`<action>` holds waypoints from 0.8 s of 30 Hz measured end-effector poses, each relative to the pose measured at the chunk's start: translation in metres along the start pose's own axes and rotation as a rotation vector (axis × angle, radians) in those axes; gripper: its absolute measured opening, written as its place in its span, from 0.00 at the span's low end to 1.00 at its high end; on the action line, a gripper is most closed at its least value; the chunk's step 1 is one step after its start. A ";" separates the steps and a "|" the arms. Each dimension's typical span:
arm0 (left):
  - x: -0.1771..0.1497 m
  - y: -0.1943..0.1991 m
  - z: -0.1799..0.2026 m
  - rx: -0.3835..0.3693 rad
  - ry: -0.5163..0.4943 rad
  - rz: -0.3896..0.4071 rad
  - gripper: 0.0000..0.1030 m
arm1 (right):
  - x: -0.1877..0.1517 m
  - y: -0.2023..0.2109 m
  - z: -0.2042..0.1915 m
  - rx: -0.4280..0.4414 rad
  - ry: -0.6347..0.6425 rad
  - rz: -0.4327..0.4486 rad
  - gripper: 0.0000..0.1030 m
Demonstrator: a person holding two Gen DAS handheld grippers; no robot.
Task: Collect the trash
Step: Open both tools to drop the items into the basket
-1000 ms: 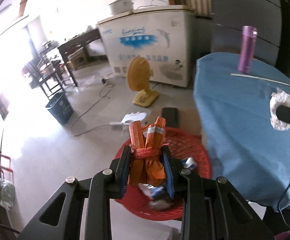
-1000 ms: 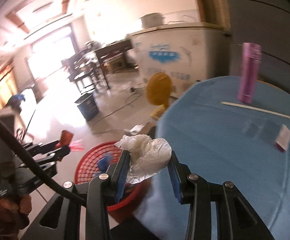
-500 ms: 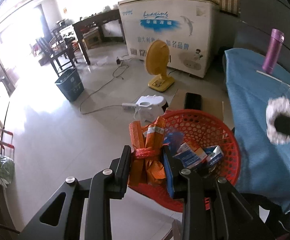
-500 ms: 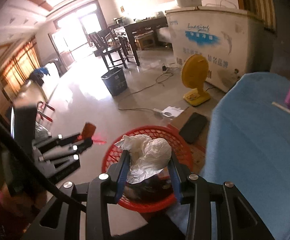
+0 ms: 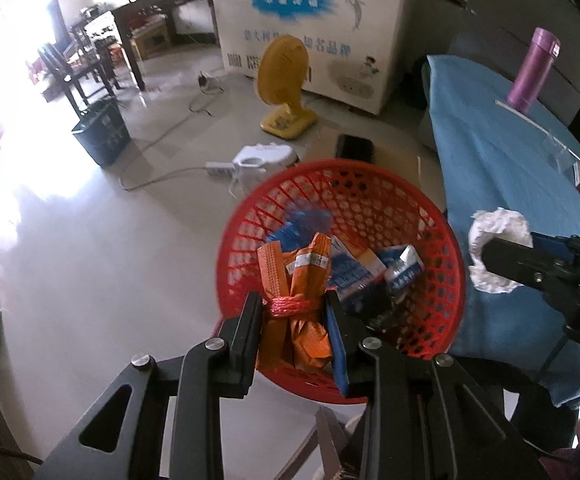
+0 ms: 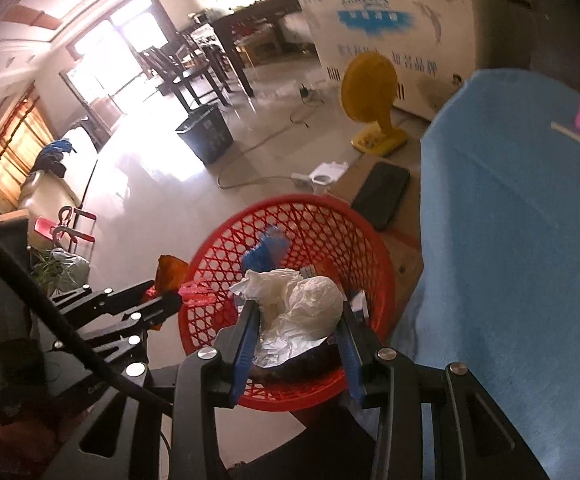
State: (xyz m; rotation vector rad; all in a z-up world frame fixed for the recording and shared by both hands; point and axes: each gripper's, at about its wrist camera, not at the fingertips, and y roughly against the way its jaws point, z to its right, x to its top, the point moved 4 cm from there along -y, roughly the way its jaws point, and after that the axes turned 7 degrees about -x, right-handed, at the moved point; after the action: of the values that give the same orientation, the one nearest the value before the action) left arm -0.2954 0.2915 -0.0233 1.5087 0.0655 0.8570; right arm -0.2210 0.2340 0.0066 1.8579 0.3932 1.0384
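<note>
An orange wrapper bundle (image 5: 294, 300), cinched with red string, stands upright over the near rim of the red mesh basket (image 5: 442, 240), a crumpled white plastic wad (image 6: 302, 312) hangs above that basket too, and blue-and-white packets (image 5: 354, 268), maybe small cartons, lie jumbled inside.

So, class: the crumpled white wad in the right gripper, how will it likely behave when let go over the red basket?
The crumpled white wad looks thin and creased, so probably light and soft. It bulges past the right gripper, so it may spring open. It should drop gently into the red basket.
</note>
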 end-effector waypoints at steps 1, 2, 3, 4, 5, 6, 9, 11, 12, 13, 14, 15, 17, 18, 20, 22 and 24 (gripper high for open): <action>-0.001 -0.004 0.002 -0.007 -0.003 -0.012 0.31 | 0.000 -0.004 0.002 0.000 -0.006 -0.009 0.40; -0.002 -0.007 0.004 -0.014 -0.004 -0.024 0.31 | -0.003 -0.005 0.002 -0.001 -0.011 -0.015 0.41; -0.003 -0.011 0.005 -0.024 -0.001 -0.038 0.31 | -0.004 -0.008 0.003 -0.003 -0.017 -0.026 0.41; -0.005 -0.014 0.005 -0.033 0.003 -0.049 0.31 | -0.004 -0.011 0.005 -0.004 -0.022 -0.035 0.41; -0.006 -0.018 0.005 -0.042 0.008 -0.060 0.31 | -0.004 -0.014 0.006 -0.006 -0.025 -0.039 0.41; -0.006 -0.019 0.005 -0.047 0.013 -0.067 0.32 | -0.005 -0.015 0.006 -0.008 -0.028 -0.042 0.42; -0.007 -0.023 0.005 -0.071 0.025 -0.083 0.32 | -0.003 -0.016 0.009 -0.006 -0.051 -0.033 0.42; -0.006 -0.025 0.006 -0.081 0.025 -0.086 0.32 | 0.000 -0.012 0.009 -0.004 -0.063 -0.011 0.42; -0.006 -0.025 0.006 -0.090 0.027 -0.087 0.32 | 0.003 -0.010 0.010 -0.005 -0.068 0.002 0.43; -0.005 -0.025 0.006 -0.100 0.029 -0.086 0.32 | 0.006 -0.009 0.011 -0.004 -0.076 0.014 0.46; -0.004 -0.024 0.006 -0.107 0.031 -0.082 0.32 | 0.010 -0.008 0.013 0.001 -0.089 0.026 0.48; -0.002 -0.023 0.007 -0.112 0.031 -0.078 0.37 | 0.014 -0.005 0.016 0.013 -0.112 0.038 0.54; 0.003 -0.019 0.007 -0.126 0.031 -0.060 0.52 | 0.020 0.000 0.020 0.036 -0.157 0.060 0.59; 0.005 -0.017 0.006 -0.126 0.030 -0.050 0.58 | 0.024 0.005 0.024 0.055 -0.181 0.080 0.59; 0.010 -0.010 0.005 -0.119 0.020 -0.019 0.60 | 0.029 0.012 0.028 0.072 -0.200 0.110 0.59; 0.013 -0.005 0.005 -0.105 0.009 -0.002 0.60 | 0.032 0.020 0.032 0.085 -0.219 0.141 0.59; 0.016 -0.003 0.004 -0.089 0.007 0.007 0.63 | 0.032 0.023 0.034 0.079 -0.225 0.157 0.59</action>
State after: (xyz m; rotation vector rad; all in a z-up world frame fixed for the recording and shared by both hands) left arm -0.2807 0.2970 -0.0183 1.4231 0.0270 0.8605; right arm -0.1789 0.2233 0.0354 2.0774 0.1597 0.9147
